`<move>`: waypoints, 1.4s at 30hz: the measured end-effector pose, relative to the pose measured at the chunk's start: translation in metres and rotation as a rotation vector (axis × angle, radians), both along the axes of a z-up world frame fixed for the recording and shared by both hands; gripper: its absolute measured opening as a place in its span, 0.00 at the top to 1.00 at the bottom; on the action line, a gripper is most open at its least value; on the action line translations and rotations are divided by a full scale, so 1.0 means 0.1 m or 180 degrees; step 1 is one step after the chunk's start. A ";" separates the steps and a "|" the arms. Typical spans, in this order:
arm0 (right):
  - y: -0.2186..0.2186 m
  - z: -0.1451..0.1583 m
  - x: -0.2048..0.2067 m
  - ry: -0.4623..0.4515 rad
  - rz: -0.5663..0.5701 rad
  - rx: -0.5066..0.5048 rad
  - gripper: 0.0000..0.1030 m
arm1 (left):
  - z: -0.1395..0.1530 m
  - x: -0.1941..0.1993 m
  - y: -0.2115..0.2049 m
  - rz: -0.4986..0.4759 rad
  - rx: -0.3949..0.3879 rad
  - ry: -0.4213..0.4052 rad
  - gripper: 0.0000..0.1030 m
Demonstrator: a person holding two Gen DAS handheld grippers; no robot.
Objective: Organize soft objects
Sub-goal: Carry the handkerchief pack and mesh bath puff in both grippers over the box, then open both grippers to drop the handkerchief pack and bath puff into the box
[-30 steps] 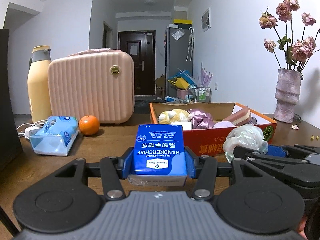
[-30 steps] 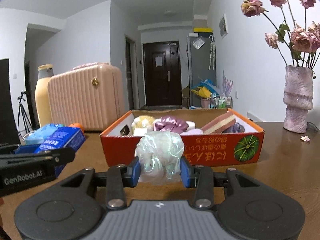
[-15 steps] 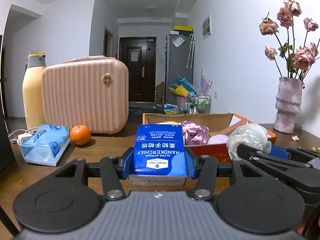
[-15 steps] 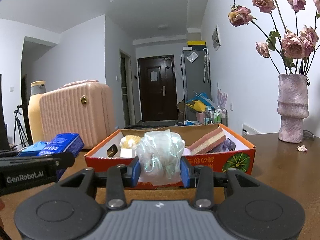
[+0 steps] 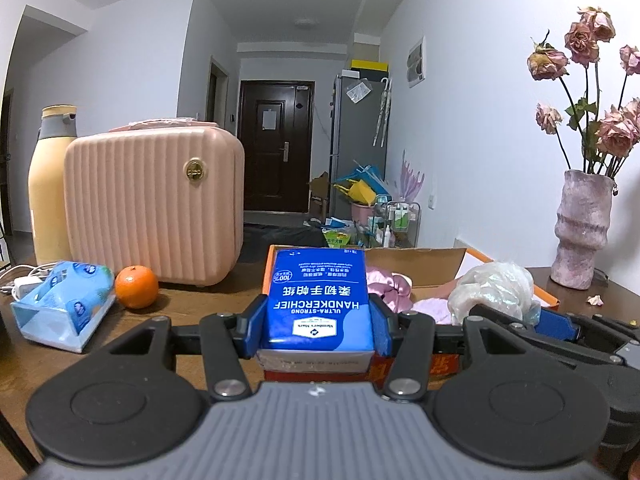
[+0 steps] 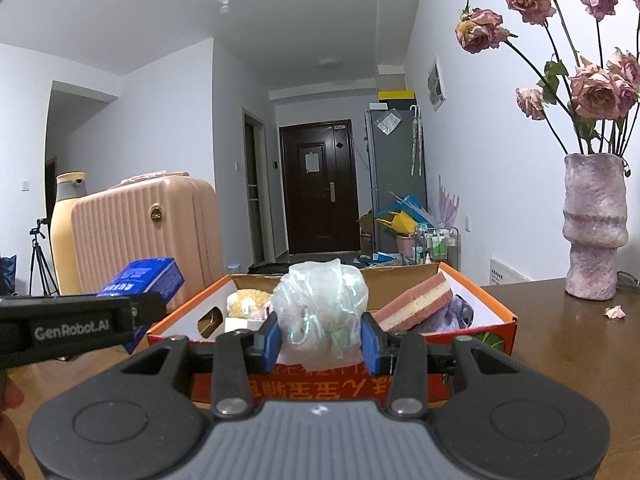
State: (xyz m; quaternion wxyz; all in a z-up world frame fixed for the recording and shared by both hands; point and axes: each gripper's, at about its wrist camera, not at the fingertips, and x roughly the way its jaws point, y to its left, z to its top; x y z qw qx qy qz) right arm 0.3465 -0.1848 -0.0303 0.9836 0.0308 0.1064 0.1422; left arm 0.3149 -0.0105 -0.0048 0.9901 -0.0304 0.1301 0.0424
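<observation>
Both hands loaded, heading for the orange box w/ the soft stuff already in it: sponge, plush toy, purple cloth

Left gripper: jaws closed maybe a quarter of the way out, clamped on the long sides of the blue tissue pack, so pack sticks out fwd between the pads, print upside down to the cam. Squeezed by the flat sides prob bc soft packs slip otherwise. Sits just short of the box's near-left corner, raised off the table

Right gripper: jaws nearly shut, pinching the crumpled clear plastic bag at its lower part, bulk ballooning above the pads (squishy, so tight pinch makes sense). Hangs at the near wall of the box, not over the opening yet afaict

Looks like drop-in comes next for both; not released

Other tissue pack and orange lie far left by the pink case, well apart from either jaw pair
</observation>
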 end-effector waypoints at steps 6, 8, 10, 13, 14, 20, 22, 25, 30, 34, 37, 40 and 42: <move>-0.03 -0.01 0.16 -0.0028 -0.0012 -0.0005 0.61 | 0.01 0.15 -0.04 -0.0021 0.0000 -0.0039 0.49; -0.05 -0.01 0.21 -0.0038 -0.0015 -0.0005 0.61 | 0.01 0.20 -0.05 -0.0017 0.0001 -0.0052 0.49; -0.05 -0.01 0.26 -0.0049 -0.0016 -0.0011 0.61 | 0.01 0.25 -0.06 -0.0013 -0.0006 -0.0064 0.49; -0.07 -0.01 0.36 -0.0059 -0.0021 -0.0022 0.61 | 0.02 0.35 -0.06 -0.0006 -0.0011 -0.0075 0.49; -0.06 -0.01 0.38 -0.0062 -0.0021 -0.0026 0.61 | 0.02 0.38 -0.07 -0.0004 -0.0012 -0.0079 0.49; -0.06 -0.03 0.55 -0.0089 -0.0029 -0.0063 0.61 | 0.02 0.59 -0.10 0.0000 -0.0012 -0.0097 0.49; -0.07 -0.04 0.62 -0.0091 -0.0030 -0.0074 0.61 | 0.02 0.66 -0.10 0.0001 -0.0010 -0.0103 0.49; -0.06 -0.05 0.73 -0.0094 -0.0032 -0.0097 0.61 | 0.02 0.77 -0.11 0.0003 -0.0015 -0.0109 0.49; -0.05 -0.06 0.90 -0.0101 -0.0036 -0.0138 0.61 | 0.00 0.96 -0.11 0.0000 -0.0012 -0.0106 0.49; -0.05 -0.07 1.04 -0.0107 -0.0047 -0.0182 0.60 | -0.03 1.12 -0.12 -0.0020 0.0013 -0.0075 0.48; -0.04 -0.08 1.13 -0.0081 -0.0044 -0.0208 0.57 | -0.05 1.22 -0.14 -0.0017 0.0038 -0.0069 0.47; -0.05 -0.09 1.18 -0.0058 -0.0048 -0.0205 0.45 | -0.06 1.27 -0.13 0.0001 0.0044 -0.0061 0.19; -0.06 -0.09 1.17 -0.0063 -0.0064 -0.0190 0.30 | -0.07 1.25 -0.13 0.0098 0.0056 -0.0079 0.01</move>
